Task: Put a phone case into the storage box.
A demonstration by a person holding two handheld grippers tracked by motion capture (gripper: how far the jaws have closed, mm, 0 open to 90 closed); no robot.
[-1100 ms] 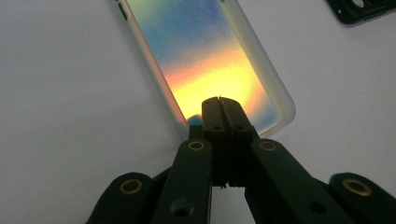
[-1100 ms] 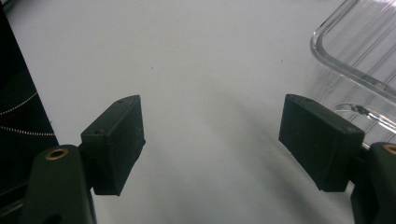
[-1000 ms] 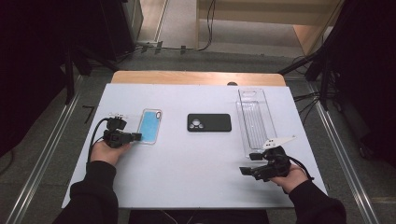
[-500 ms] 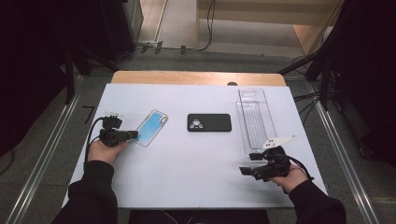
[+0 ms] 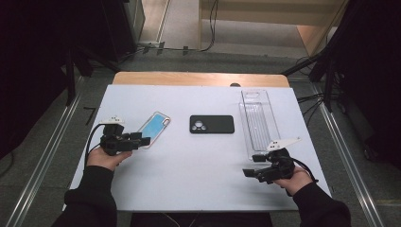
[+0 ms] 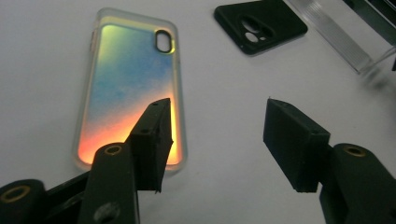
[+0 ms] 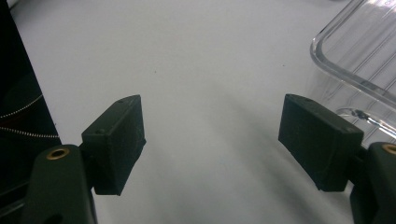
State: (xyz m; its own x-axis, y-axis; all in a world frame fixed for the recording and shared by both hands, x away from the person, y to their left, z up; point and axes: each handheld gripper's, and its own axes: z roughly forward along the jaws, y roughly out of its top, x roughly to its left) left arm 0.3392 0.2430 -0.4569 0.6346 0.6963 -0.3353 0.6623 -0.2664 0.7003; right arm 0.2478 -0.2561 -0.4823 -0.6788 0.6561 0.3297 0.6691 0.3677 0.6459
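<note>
An iridescent blue-to-orange phone case [image 5: 154,128] [image 6: 130,79] lies slanted on the white table [image 5: 189,175], left of centre. My left gripper [image 5: 142,140] [image 6: 217,116] hovers at the case's near end. Its jaws have just been opening and now stand apart with only bare table between them; one jaw hangs over the case's lower corner. A black phone case [image 5: 212,124] [image 6: 260,24] lies flat at mid-table. My right gripper [image 5: 249,171] [image 7: 212,126] rests open near the front right, holding nothing, just short of the clear tray [image 5: 259,120] [image 7: 364,51].
The long clear plastic tray [image 6: 336,32] runs front to back on the right side of the table. A wooden strip [image 5: 198,78] borders the far edge. Cables and dark stands surround the table on the floor.
The iridescent case has swung from straight to slanted, its far end now to the right. My left gripper's jaws have opened off it and lifted a little. The right gripper has stayed put.
</note>
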